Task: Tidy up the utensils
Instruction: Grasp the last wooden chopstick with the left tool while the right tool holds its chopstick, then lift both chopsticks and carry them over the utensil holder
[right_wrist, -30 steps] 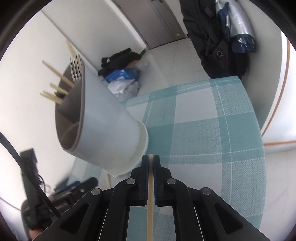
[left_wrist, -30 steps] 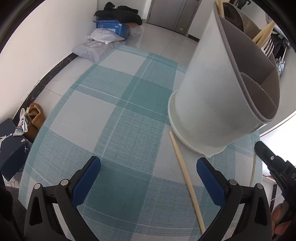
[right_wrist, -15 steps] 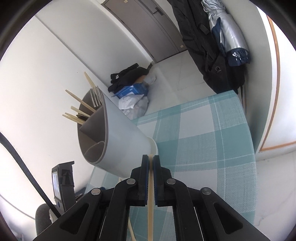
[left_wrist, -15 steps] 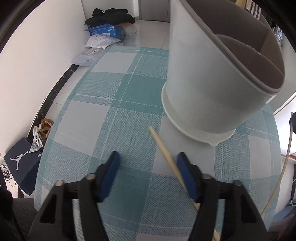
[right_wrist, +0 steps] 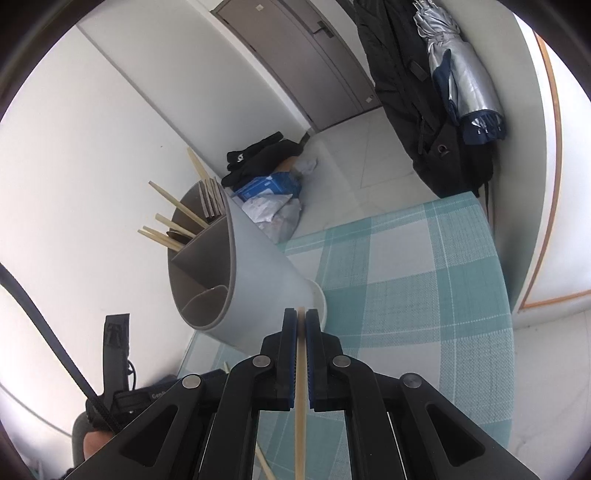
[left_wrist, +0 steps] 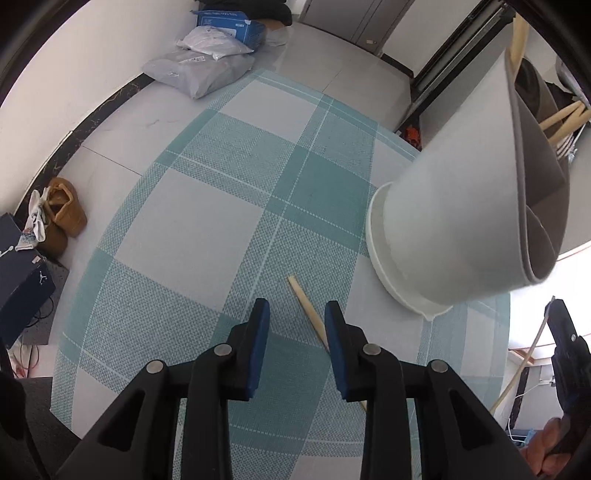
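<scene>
Fingers (left_wrist: 258, 343) of the left gripper (left_wrist: 295, 341), partly open and empty, straddle the counter chopstick (left_wrist: 308, 311), whose long axis angles far-left from the right finger.

Teal-and-white checked tablecloth (left_wrist: 207, 229), grey holder (left_wrist: 454, 206), blue-padded tongs (left_wrist: 295, 317)

A teal-and-white checked cloth (left_wrist: 207, 236) is spread over the table. On the floor beyond it, grey parcel bags (left_wrist: 199, 70) are piled beside a blue box (left_wrist: 231, 27), with black clothing (right_wrist: 258, 158) heaped behind them near a grey door (right_wrist: 295, 62). Brown shoes (left_wrist: 61, 214) are set by the wall next to a dark shoebox (left_wrist: 22, 291). A black coat (right_wrist: 413, 99) and a silver umbrella (right_wrist: 461, 85) are hung on the wall.
</scene>
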